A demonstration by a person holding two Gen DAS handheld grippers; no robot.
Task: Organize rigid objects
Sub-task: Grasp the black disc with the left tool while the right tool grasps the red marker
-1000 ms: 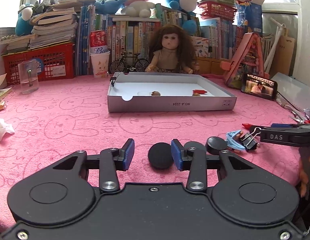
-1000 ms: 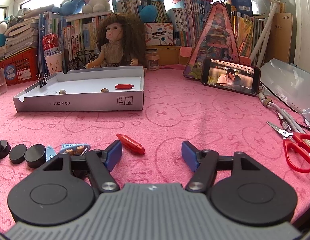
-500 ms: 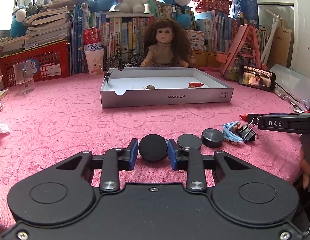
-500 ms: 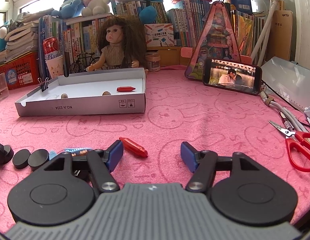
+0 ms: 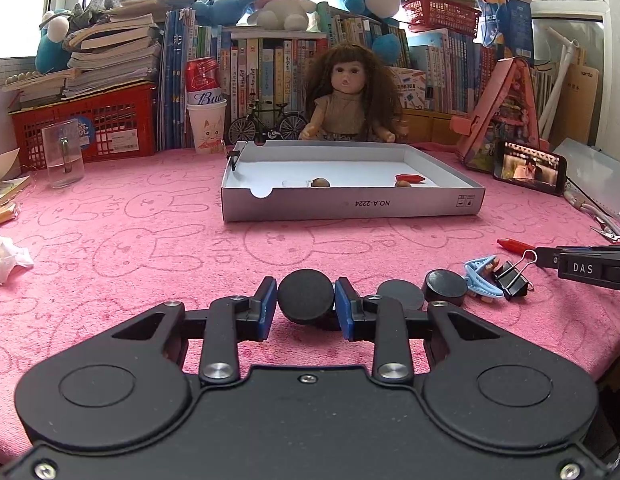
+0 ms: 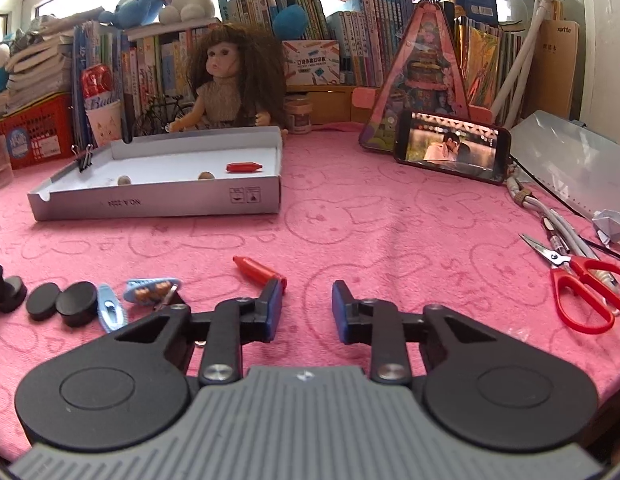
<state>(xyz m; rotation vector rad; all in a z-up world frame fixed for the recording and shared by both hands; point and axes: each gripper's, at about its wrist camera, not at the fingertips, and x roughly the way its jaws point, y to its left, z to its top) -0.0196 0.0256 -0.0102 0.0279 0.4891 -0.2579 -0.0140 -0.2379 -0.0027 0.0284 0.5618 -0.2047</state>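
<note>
My left gripper (image 5: 305,306) is shut on a black disc (image 5: 305,295), held just above the pink cloth. Two more black discs (image 5: 400,294) (image 5: 446,286), a blue clip (image 5: 482,276) and a black binder clip (image 5: 512,278) lie to its right. My right gripper (image 6: 302,312) has its jaws closing with nothing between them. A red crayon-like piece (image 6: 255,272) lies on the cloth just ahead of its left finger (image 6: 271,310). The grey cardboard tray (image 5: 350,205) at mid-table holds two brown nuts and another red piece (image 5: 409,178).
Red scissors (image 6: 582,292) and cables lie at the right; a phone (image 6: 450,146) leans behind them. A doll, books, a red basket and a glass mug (image 5: 63,158) line the back. Crumpled tissue (image 5: 5,258) sits at the left edge.
The left jaws closed onto the black disc and keep hold of it. The right jaws narrowed sharply from wide apart, with the red piece staying beside the left finger.
</note>
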